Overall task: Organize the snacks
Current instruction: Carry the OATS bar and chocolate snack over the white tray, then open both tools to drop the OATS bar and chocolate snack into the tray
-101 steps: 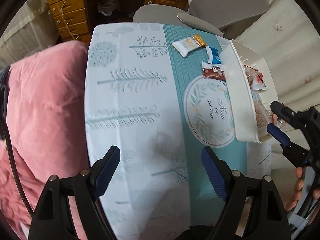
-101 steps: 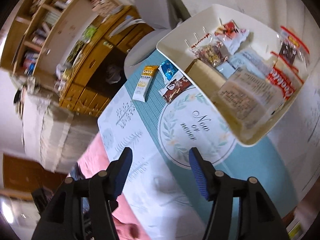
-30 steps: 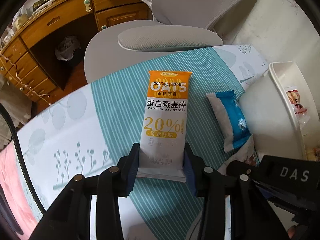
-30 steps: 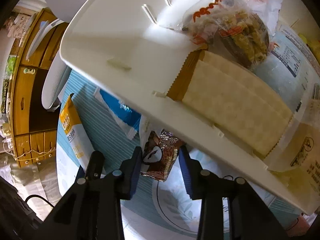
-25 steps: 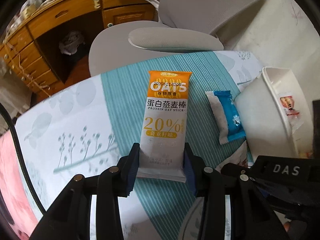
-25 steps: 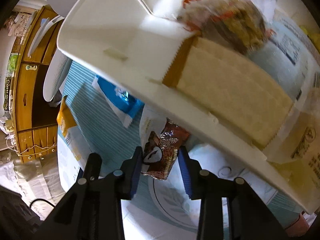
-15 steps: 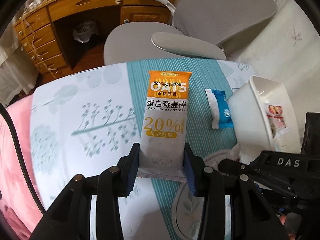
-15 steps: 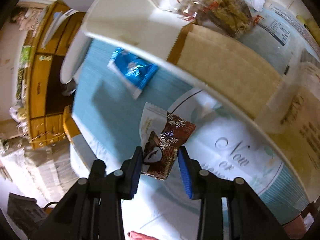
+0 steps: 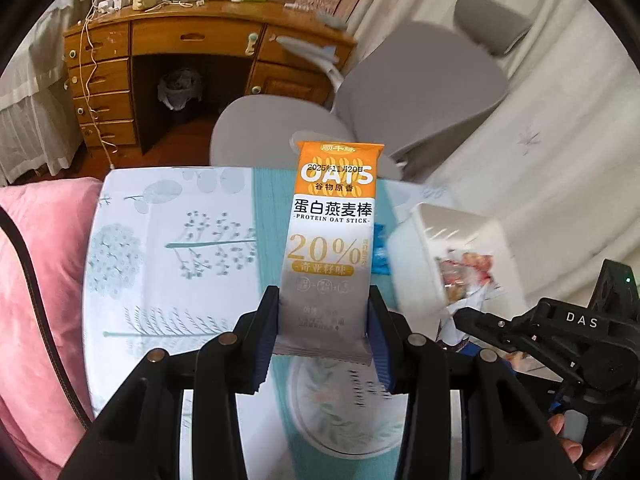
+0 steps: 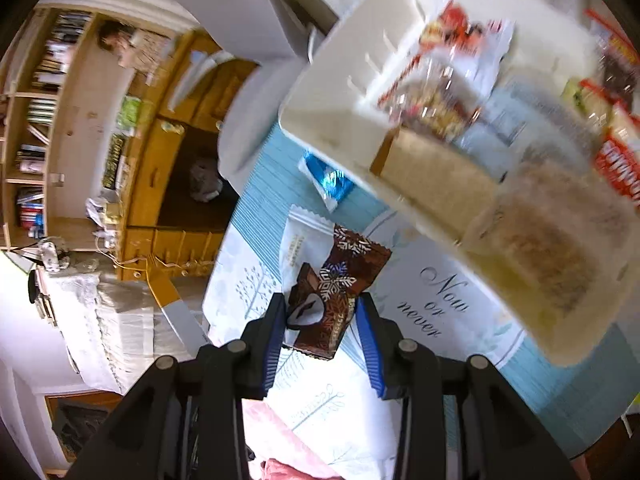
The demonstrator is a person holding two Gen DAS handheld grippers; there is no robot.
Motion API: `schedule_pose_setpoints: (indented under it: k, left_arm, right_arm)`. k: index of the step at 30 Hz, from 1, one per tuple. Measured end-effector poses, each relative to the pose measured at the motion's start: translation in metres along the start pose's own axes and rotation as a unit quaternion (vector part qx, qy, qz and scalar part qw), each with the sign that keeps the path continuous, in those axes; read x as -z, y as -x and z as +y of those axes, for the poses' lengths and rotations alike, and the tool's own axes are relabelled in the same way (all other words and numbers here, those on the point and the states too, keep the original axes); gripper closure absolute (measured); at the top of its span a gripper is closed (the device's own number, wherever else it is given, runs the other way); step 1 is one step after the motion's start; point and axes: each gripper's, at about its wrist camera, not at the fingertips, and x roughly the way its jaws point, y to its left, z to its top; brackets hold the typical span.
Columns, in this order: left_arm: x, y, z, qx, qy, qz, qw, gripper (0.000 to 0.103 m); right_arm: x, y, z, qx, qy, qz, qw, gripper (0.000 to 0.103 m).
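I note my left gripper (image 9: 323, 332) clamped on the lower end of the oat stick packet (image 9: 331, 240), above the patterned tablecloth (image 9: 180, 264). The white bin (image 9: 416, 256) stands right, blurred; my right gripper (image 9: 460, 314) shows beside it.

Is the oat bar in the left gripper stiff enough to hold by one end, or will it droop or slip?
The oat bar, pinched near its bottom by the left gripper, stands straight beyond the pads, so it is probably fairly stiff and light. Its smooth wrapper could slide if jerked.
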Motion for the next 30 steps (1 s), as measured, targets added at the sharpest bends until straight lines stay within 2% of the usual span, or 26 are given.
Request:
schedule_pose_setpoints:
  k: [4,10,17,26,27,28,29,30]
  left_arm:
    - [0.011,0.007,-0.019,0.03,-0.002,-0.002,0.9995,0.063]
    - [0.031,0.005,-0.055,0.079,-0.018,0.018,0.9966,0.063]
    - [0.05,-0.008,-0.107,0.122,-0.037,0.041,0.9909,0.063]
    - [0.058,-0.035,-0.152,0.146,-0.06,0.058,0.9857,0.063]
    - [0.057,-0.039,-0.156,0.148,-0.064,0.059,0.9852,0.063]
    - [0.057,-0.042,-0.16,0.147,-0.069,0.063,0.9848,0.062]
    - [0.056,-0.045,-0.163,0.141,-0.076,0.068,0.9847,0.059]
    - [0.056,-0.049,-0.167,0.132,-0.08,0.071,0.9856,0.052]
  right_arm:
    - [-0.003,0.03,-0.012,0.002,0.011,-0.031,0.999,0.067]
    - [-0.007,0.063,-0.031,0.031,0.044,-0.067,0.996,0.067]
    - [-0.014,0.077,-0.054,0.053,0.081,-0.061,0.993,0.067]
    - [-0.031,0.084,-0.074,0.057,0.14,-0.053,0.987,0.065]
    - [-0.034,0.084,-0.075,0.058,0.142,-0.051,0.987,0.063]
    - [-0.037,0.083,-0.077,0.058,0.142,-0.05,0.987,0.055]
    - [-0.041,0.083,-0.08,0.06,0.14,-0.052,0.987,0.05]
    - [-0.044,0.083,-0.082,0.064,0.136,-0.055,0.987,0.04]
